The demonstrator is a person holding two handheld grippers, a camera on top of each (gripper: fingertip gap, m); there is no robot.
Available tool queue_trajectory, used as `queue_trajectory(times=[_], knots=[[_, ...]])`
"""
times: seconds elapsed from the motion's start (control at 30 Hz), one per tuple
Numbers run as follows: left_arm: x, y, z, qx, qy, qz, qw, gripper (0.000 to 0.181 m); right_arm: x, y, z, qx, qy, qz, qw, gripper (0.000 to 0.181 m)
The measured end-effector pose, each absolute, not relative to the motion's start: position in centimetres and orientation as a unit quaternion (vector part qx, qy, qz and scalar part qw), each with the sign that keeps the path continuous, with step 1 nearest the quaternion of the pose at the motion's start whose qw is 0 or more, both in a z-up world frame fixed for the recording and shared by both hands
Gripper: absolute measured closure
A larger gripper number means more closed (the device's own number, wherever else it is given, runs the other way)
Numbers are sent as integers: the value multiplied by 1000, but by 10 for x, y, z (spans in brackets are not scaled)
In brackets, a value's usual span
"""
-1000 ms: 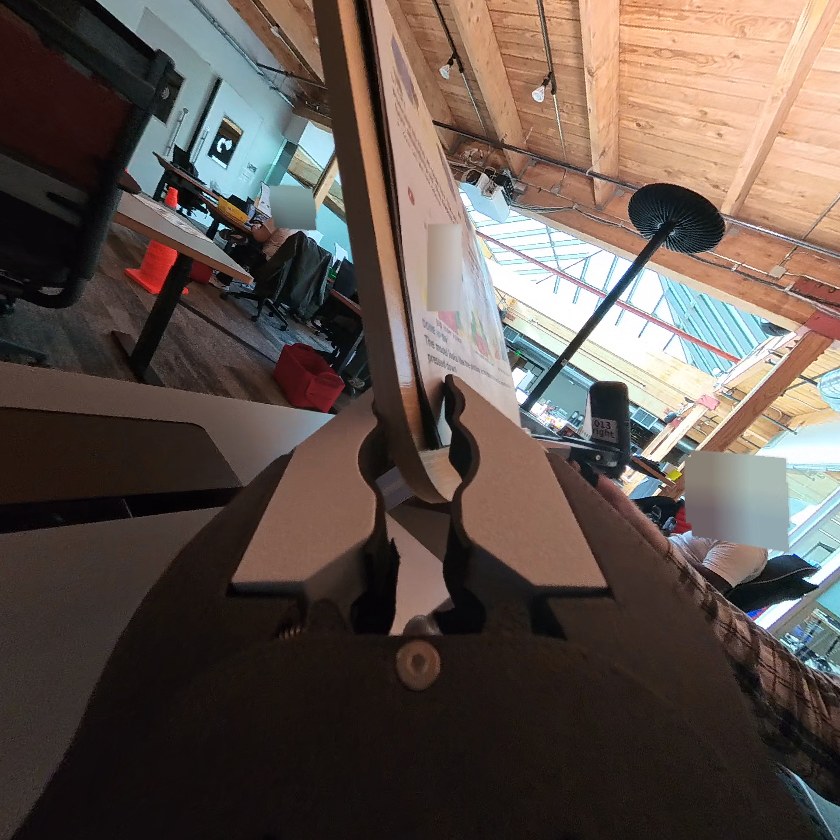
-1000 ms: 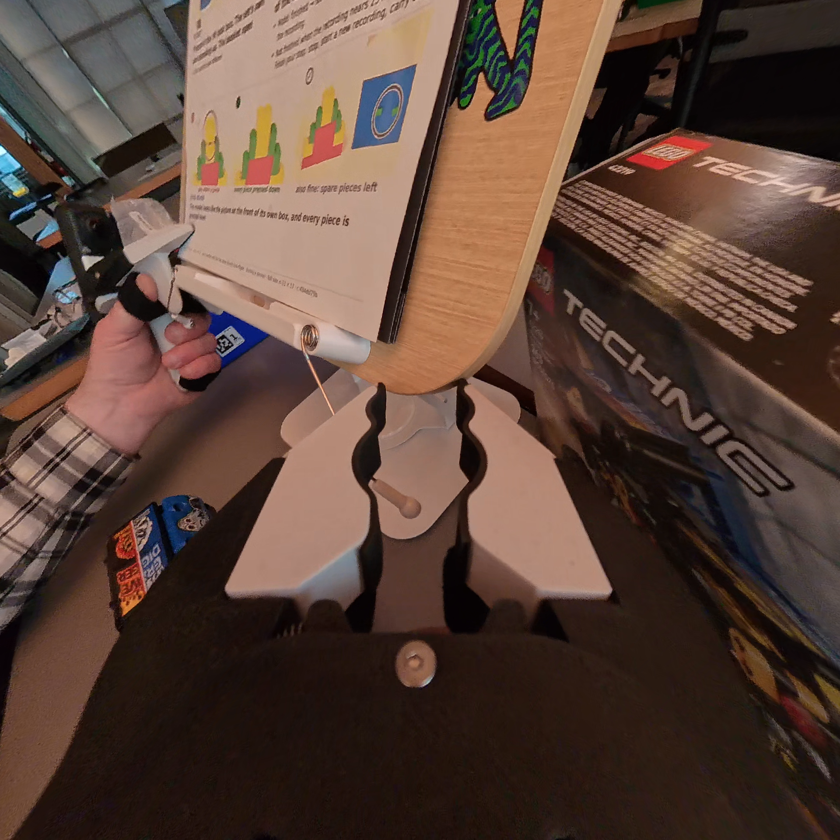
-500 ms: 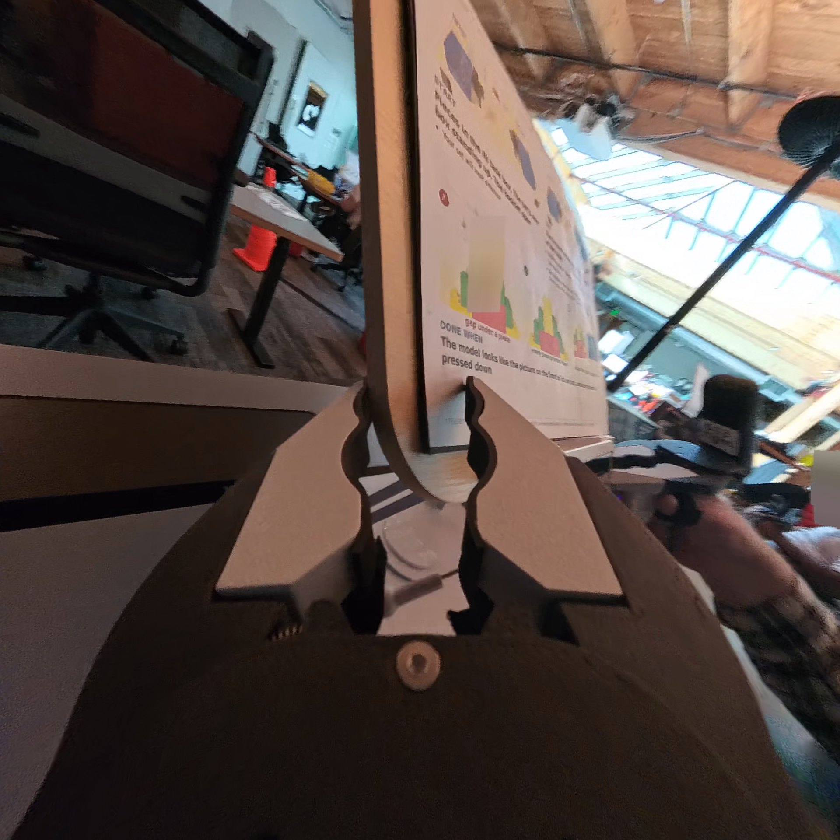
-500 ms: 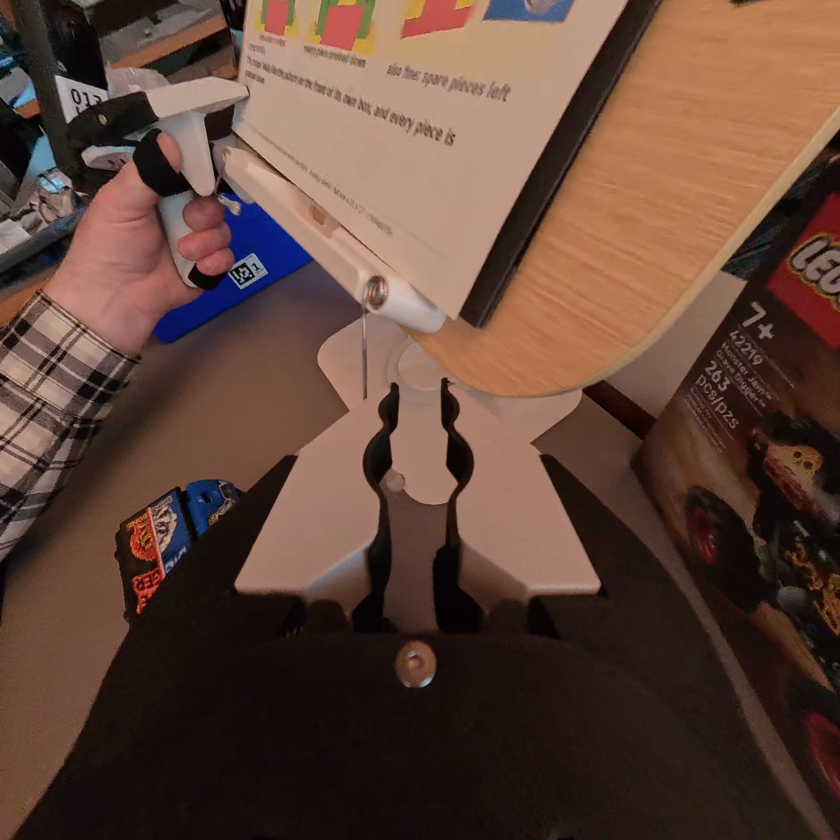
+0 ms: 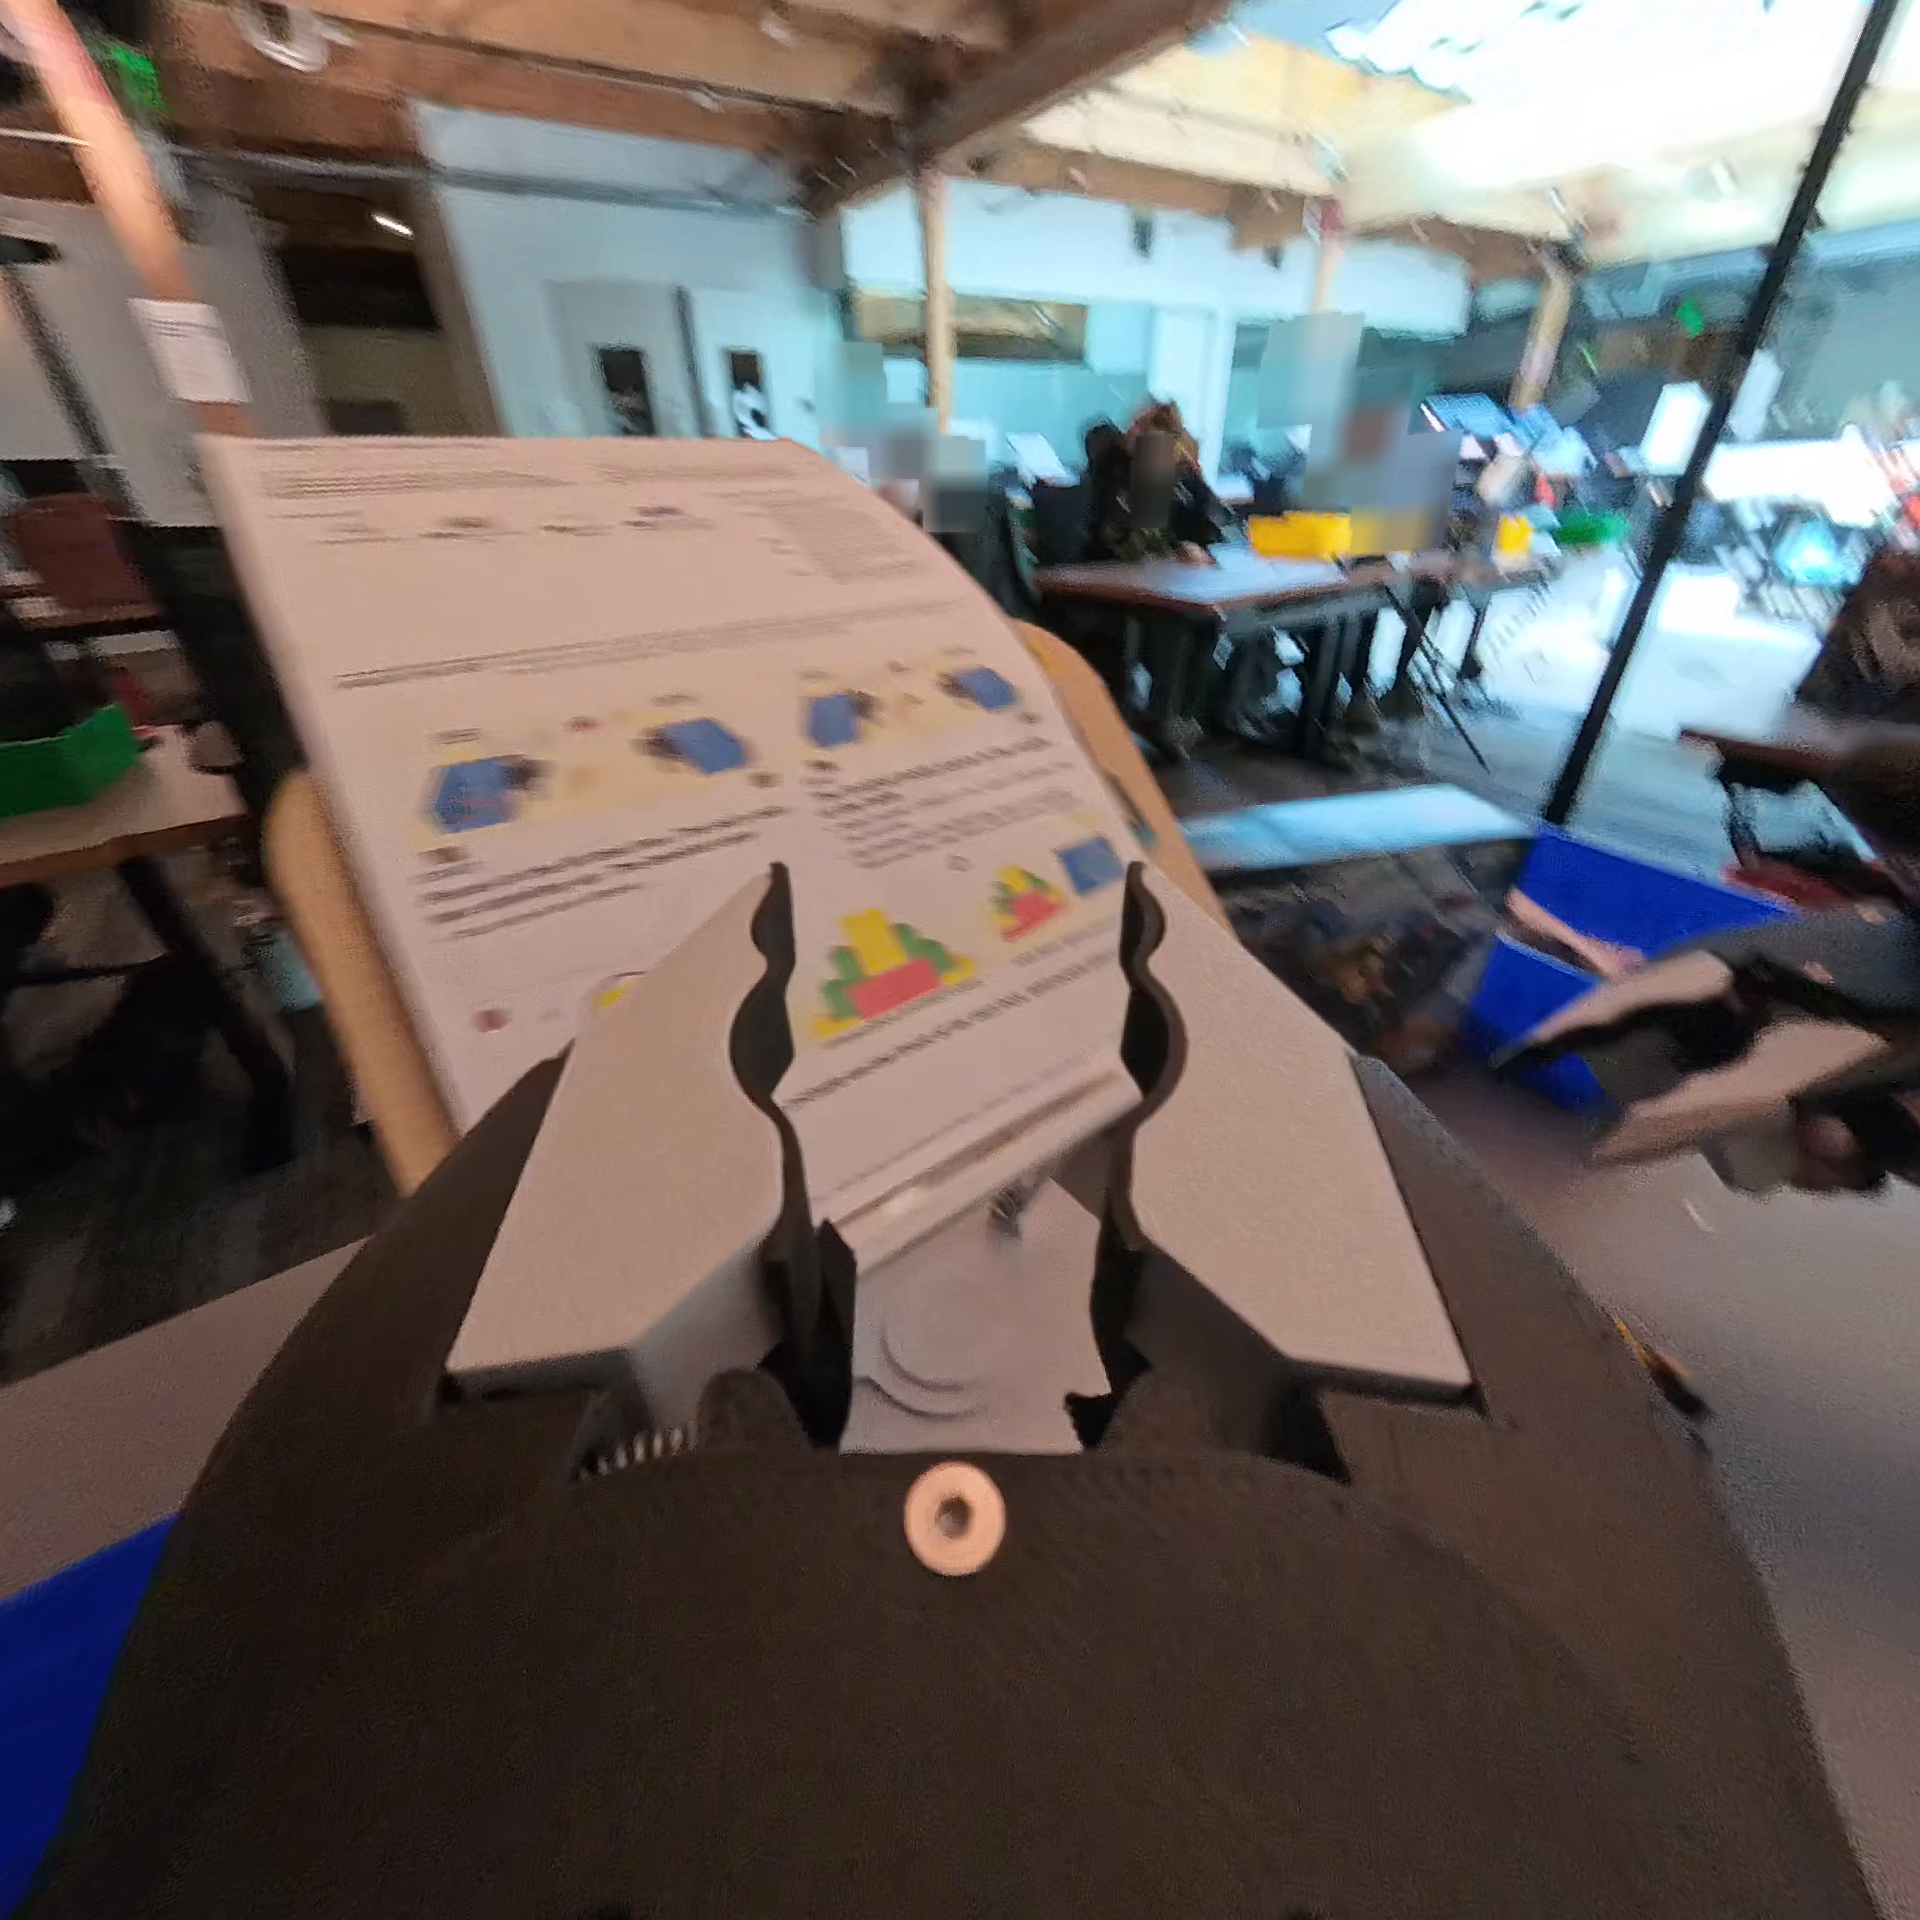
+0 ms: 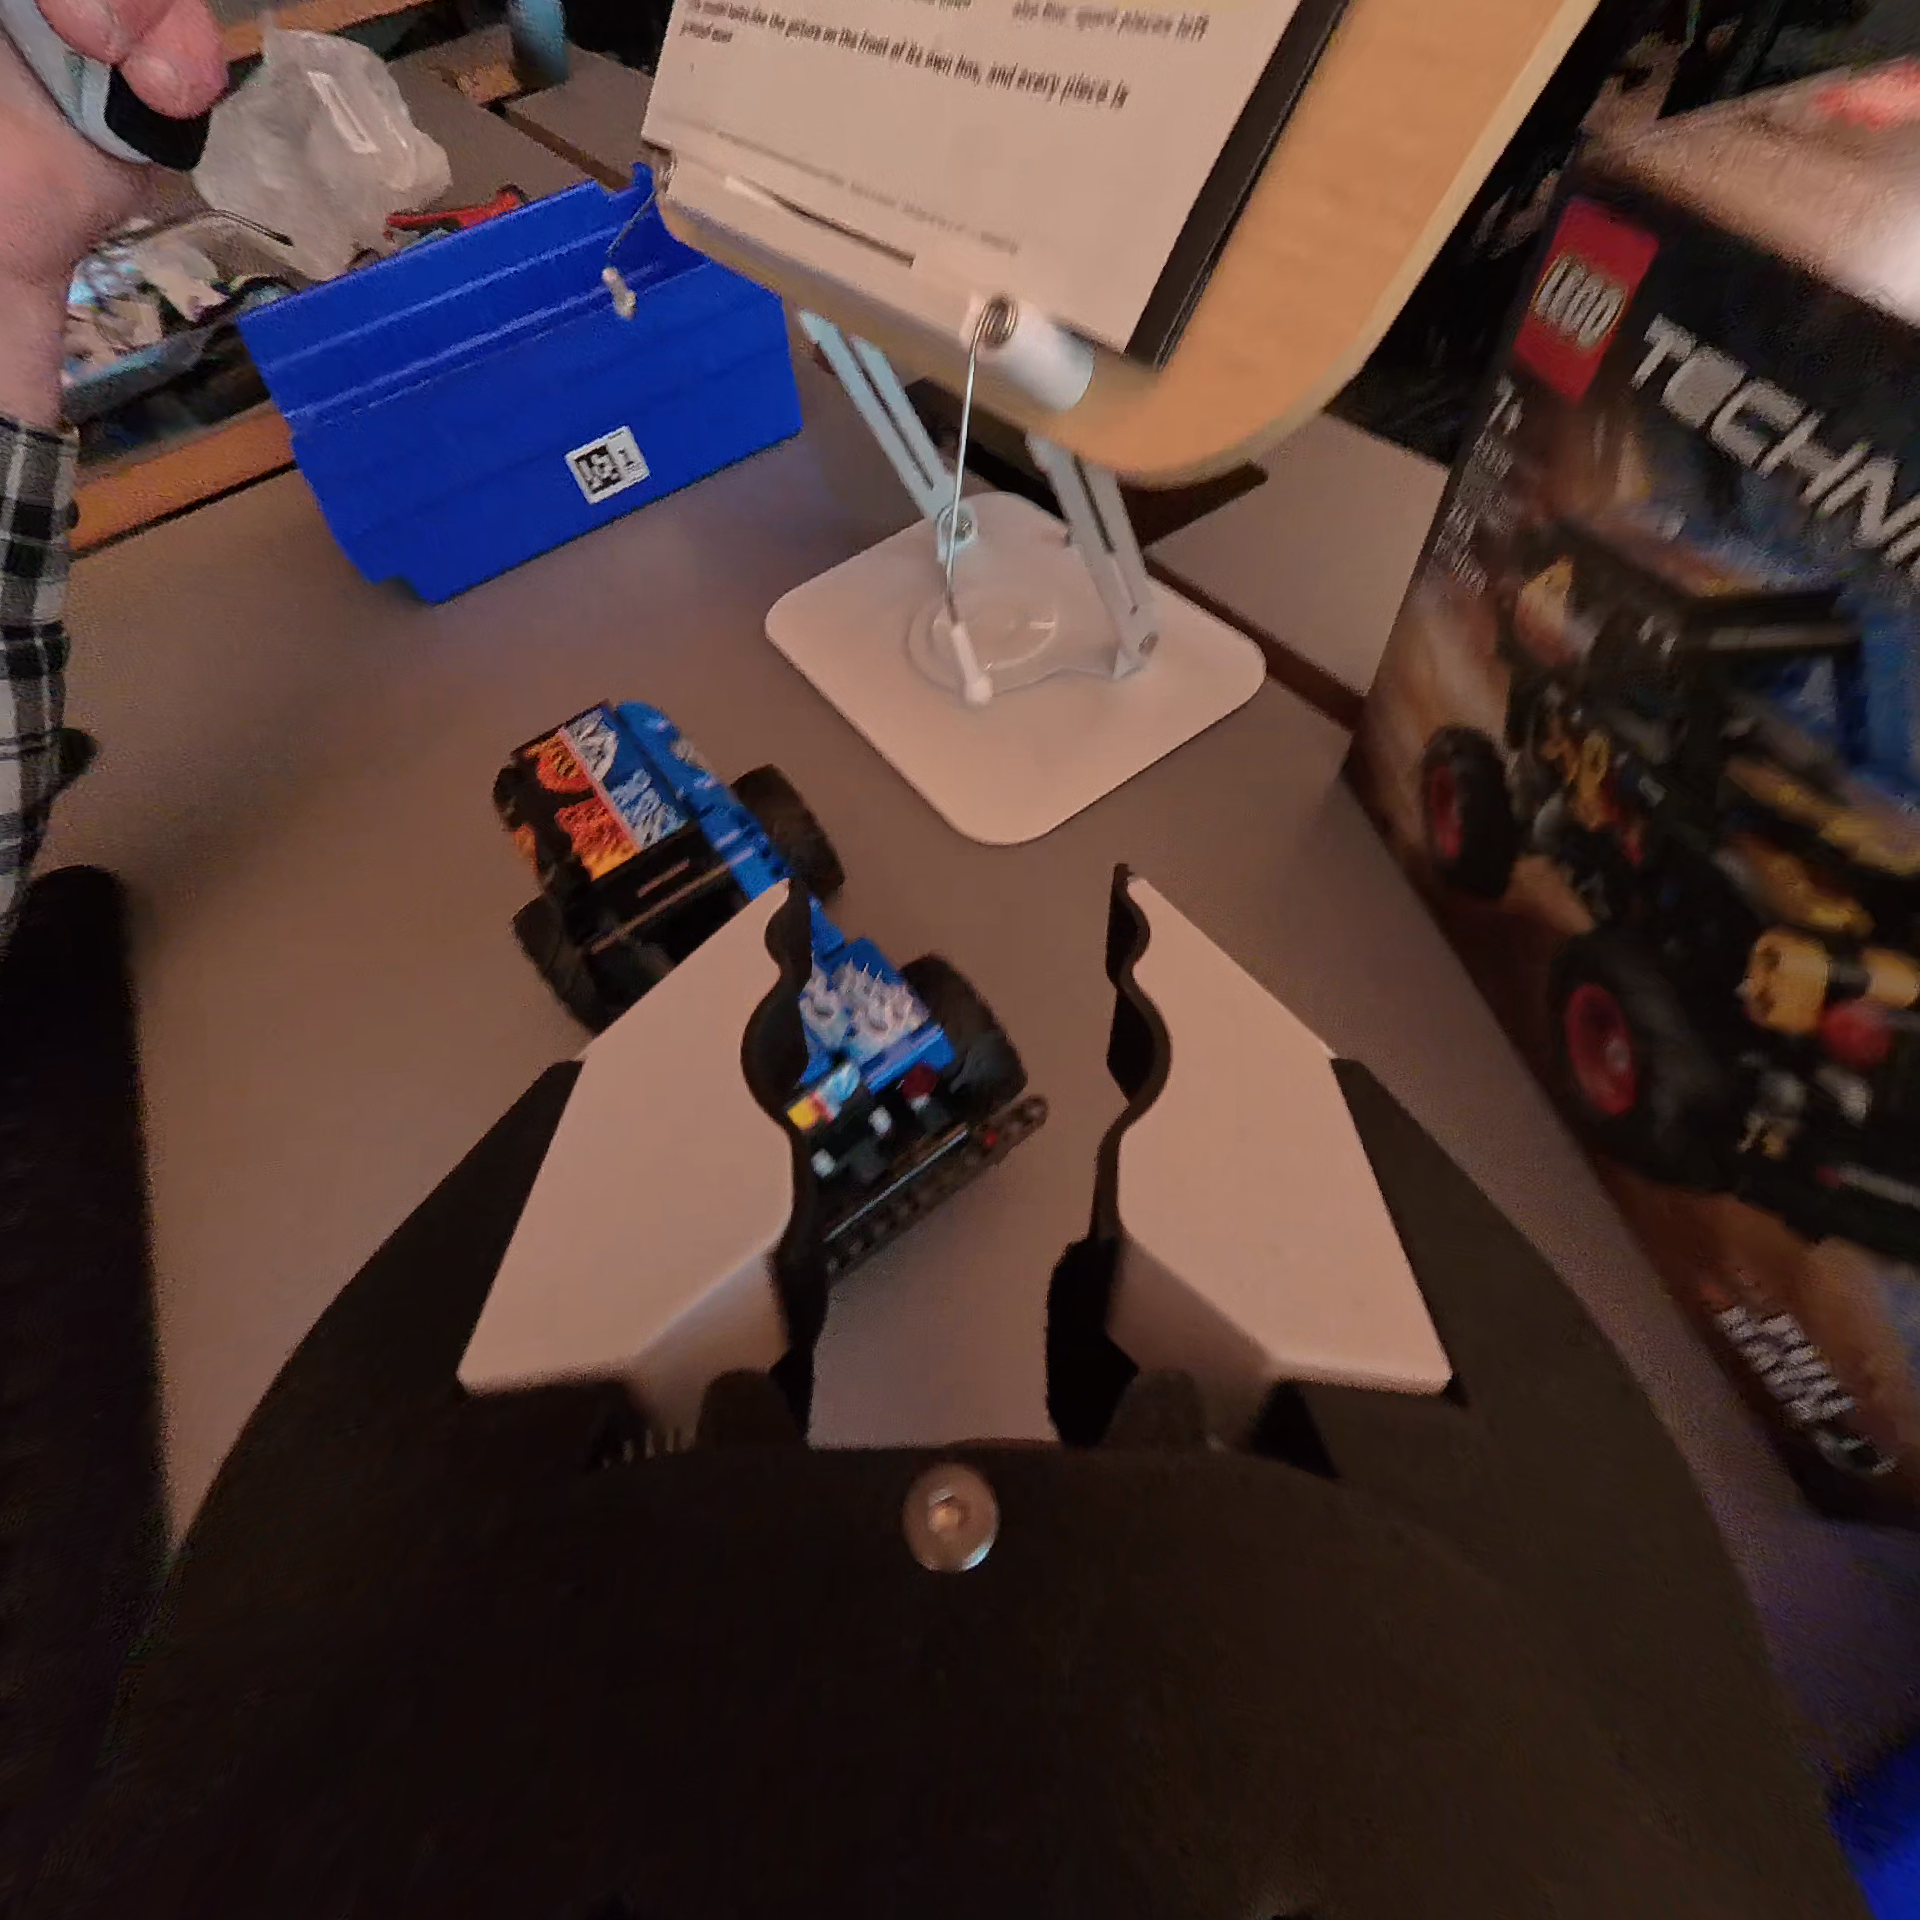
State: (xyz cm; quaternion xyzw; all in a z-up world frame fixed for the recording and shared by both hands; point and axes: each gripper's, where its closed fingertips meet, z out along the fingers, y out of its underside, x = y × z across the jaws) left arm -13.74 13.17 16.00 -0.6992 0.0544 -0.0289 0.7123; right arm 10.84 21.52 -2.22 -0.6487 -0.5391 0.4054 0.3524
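Observation:
My left gripper [image 5: 954, 883] is open and empty. It faces a wooden reading stand [image 5: 343, 987] that holds a printed sheet [image 5: 644, 665], whose lower ledge lies just beyond the fingertips. My right gripper [image 6: 956, 888] is open and empty, hovering above the grey table [image 6: 312, 883]. A blue and black toy monster truck [image 6: 665, 831] stands on the table below it, its front end showing between the jaws. The stand's white base [image 6: 1039, 748] is just beyond the truck. The right gripper also shows at the right of the left wrist view [image 5: 1714, 1070], blurred.
A blue bin [image 6: 520, 384] sits at the back left of the table and shows in the left wrist view [image 5: 1621, 914]. A large dark toy box [image 6: 1683, 727] stands upright along the right. A hand [image 6: 62, 135] in a plaid sleeve is at top left. Desks and seated people lie beyond.
My left gripper let go of the stand's board edge, opened wide and swung round to face the sheet. My right gripper drew back from the stand's post, rose and opened; the truck came into view.

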Motion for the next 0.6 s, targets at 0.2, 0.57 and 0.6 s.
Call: queue_trajectory(times=[0.2,0.57,0.6], knots=[[-7,124,83,-774,244,-83,578,102,128,188,-54,-652,-525,449,312,126],[54,129,-79,-860,303,-26,411,97,142,203,-93,-649,-519,458,316,143],[51,130,-78,-860,296,-26,415,103,142,205,-96,-651,-520,453,317,145]])
